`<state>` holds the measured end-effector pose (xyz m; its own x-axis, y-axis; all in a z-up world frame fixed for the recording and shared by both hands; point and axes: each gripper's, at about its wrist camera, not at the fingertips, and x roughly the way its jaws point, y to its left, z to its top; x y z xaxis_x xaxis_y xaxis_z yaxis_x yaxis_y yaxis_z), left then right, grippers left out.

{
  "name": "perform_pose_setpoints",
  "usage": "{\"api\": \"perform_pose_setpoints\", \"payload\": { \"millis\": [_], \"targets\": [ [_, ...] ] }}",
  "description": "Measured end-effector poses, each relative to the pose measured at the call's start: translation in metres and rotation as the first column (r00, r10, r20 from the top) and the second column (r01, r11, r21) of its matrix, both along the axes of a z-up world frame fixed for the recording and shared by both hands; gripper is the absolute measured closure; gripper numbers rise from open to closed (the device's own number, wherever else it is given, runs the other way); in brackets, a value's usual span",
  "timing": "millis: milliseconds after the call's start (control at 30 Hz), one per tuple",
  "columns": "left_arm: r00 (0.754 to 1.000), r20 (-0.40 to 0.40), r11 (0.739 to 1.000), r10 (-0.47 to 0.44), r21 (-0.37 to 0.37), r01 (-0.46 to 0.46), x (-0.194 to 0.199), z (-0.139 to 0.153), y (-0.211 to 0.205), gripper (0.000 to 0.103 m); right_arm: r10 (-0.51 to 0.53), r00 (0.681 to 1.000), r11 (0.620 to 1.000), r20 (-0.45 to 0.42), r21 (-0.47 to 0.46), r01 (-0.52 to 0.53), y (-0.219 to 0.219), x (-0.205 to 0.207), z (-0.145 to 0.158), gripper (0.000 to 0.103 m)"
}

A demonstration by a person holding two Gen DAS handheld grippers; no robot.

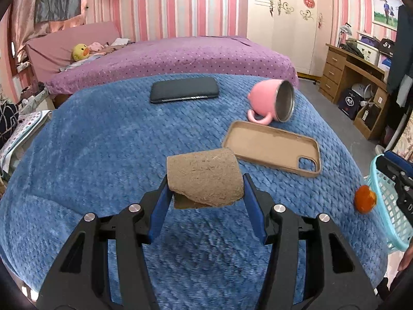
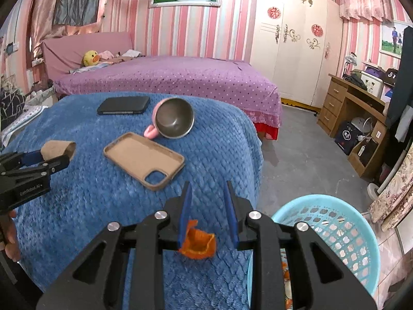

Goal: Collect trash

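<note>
Left wrist view: looks over a blue quilted tabletop [image 1: 103, 142] with a purple bed [image 1: 180, 54] behind it.
Left gripper [image 1: 205, 188]: lower centre of the frame, jaws partly open and clamped on a torn brown cardboard tube [image 1: 204, 178] held clear above the blue cover.
Other things on the cover: a dark phone [image 1: 184, 93] at upper centre, a pink mug [image 1: 271, 100] lying on its side to the right of it, a tan phone case [image 1: 271, 149] lying open side up just below the mug.
Right edge: the right gripper [image 1: 371, 196] holds an orange peel [image 1: 364, 199] in front of a light blue basket [image 1: 387, 206].

Right wrist view: the same cover fills the left half, grey floor to the right.
Right gripper: bottom centre, jaws narrowly open, the orange peel pressed against the left jaw; whether the right jaw touches it I cannot tell.
Basket: lower right corner, beside the cover's edge, orange scraps visible inside.
Left gripper: left edge, carrying the cardboard tube, a hand [image 2: 10, 235] below it.
</note>
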<state>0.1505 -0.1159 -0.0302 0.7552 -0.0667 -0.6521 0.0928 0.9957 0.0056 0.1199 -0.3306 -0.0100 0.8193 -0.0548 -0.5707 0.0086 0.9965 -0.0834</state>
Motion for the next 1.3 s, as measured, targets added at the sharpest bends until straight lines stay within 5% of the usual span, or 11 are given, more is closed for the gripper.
{"api": "perform_pose_setpoints", "payload": {
  "millis": [400,767,967,1000,1100,1300],
  "targets": [
    [0.999,0.014,0.998,-0.047,0.043,0.046,-0.006,-0.006,-0.025,0.05,-0.034,0.999,0.999,0.007,0.013,0.034,-0.019,-0.009,-0.005,0.077],
    [0.986,0.066,0.989,-0.15,0.029,0.148,-0.013,0.004,-0.065,0.05,-0.136,0.99,0.99,0.038,0.042,0.135,-0.08,-0.03,-0.001,0.077],
    [0.981,0.101,0.984,-0.164,0.082,0.156,-0.019,0.009,-0.069,0.05,-0.139,0.989,0.984,0.053,0.124,0.131,-0.101,-0.035,0.0,0.076],
    [0.982,0.101,0.984,-0.158,0.094,0.148,-0.02,0.007,-0.068,0.05,-0.129,0.99,0.984,0.052,0.133,0.121,-0.099,-0.033,-0.001,0.074],
    [0.989,0.062,0.989,-0.131,0.07,0.127,-0.018,0.001,-0.057,0.05,-0.074,0.996,0.987,0.041,0.146,0.067,-0.083,-0.026,-0.008,0.041],
    [0.995,0.037,0.996,-0.089,0.031,0.088,-0.026,-0.008,-0.038,0.05,0.056,0.998,0.984,-0.035,0.172,-0.049,-0.035,-0.006,-0.032,0.033]
  ]
}}
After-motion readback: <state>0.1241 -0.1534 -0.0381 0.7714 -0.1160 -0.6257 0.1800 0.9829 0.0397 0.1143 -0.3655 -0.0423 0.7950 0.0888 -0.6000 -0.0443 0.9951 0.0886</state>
